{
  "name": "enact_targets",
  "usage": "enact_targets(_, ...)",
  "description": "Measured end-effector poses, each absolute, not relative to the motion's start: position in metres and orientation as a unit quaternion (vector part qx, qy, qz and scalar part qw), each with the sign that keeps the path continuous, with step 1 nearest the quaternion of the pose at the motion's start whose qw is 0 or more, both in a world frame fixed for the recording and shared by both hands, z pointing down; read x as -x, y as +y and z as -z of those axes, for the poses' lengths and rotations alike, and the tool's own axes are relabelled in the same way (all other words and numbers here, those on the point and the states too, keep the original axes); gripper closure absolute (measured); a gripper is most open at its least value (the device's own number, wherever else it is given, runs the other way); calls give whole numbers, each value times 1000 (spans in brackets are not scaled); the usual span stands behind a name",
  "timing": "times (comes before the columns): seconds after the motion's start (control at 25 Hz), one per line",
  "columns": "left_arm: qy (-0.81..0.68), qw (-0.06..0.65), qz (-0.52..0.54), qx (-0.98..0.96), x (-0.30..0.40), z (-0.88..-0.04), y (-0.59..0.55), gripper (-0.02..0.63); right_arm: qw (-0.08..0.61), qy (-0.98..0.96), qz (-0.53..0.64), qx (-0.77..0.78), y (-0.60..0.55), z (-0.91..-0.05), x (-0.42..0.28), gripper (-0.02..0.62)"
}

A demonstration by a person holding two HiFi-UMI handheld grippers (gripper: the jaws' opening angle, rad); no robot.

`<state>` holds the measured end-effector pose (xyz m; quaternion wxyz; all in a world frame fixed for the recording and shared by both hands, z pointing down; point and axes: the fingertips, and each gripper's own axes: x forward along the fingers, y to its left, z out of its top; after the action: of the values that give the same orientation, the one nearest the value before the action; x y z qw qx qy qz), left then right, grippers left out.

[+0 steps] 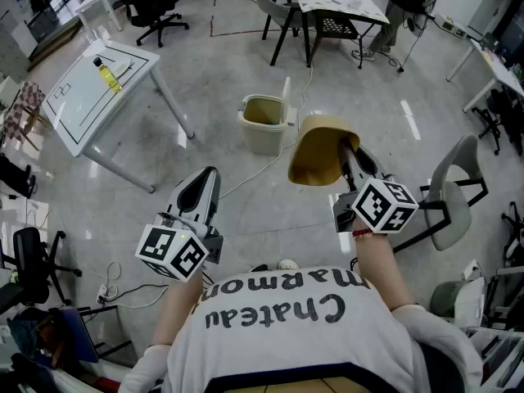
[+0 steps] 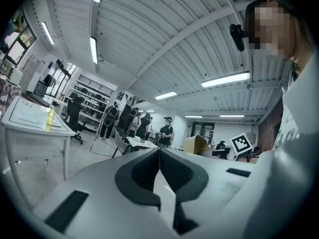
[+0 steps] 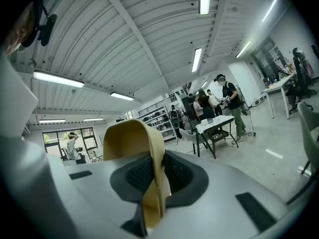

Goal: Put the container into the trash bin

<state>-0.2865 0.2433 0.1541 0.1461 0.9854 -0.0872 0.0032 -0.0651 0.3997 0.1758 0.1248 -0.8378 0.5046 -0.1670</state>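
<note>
My right gripper (image 3: pixel 155 171) pinches the tan container (image 1: pixel 321 150) by its wall; the trash bin (image 1: pixel 264 124) stands at its ten o'clock. My left gripper (image 2: pixel 159 156) is pressed together, empty.

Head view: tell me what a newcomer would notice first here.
The tan container, pinched by its wall in the right claw, hangs in mid-air at centre right of the head view. Just beyond it on the grey floor stands the beige trash bin, its lid flipped up. The left claw is shut on nothing, and a yellow bottle rests on the white table at upper left.
</note>
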Motion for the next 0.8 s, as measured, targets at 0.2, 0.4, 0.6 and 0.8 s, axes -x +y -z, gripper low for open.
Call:
enact_targets(0.2, -88, 148, -2, -985, 283, -154, 239, 581, 125, 506, 168, 837, 396, -176, 62, 534)
enact_targets(0.4, -90, 147, 2, -985, 272, -152, 241, 581, 130, 501, 166, 840, 400, -174, 49, 534)
enact_targets(0.6, -96, 148, 4, -984, 259, -153, 240, 581, 146, 501, 171, 836, 400, -175, 30, 535)
enact_targets(0.8, -112, 160, 8, -981, 242, -159, 245, 581, 152, 510, 190, 825, 402, -185, 11, 535)
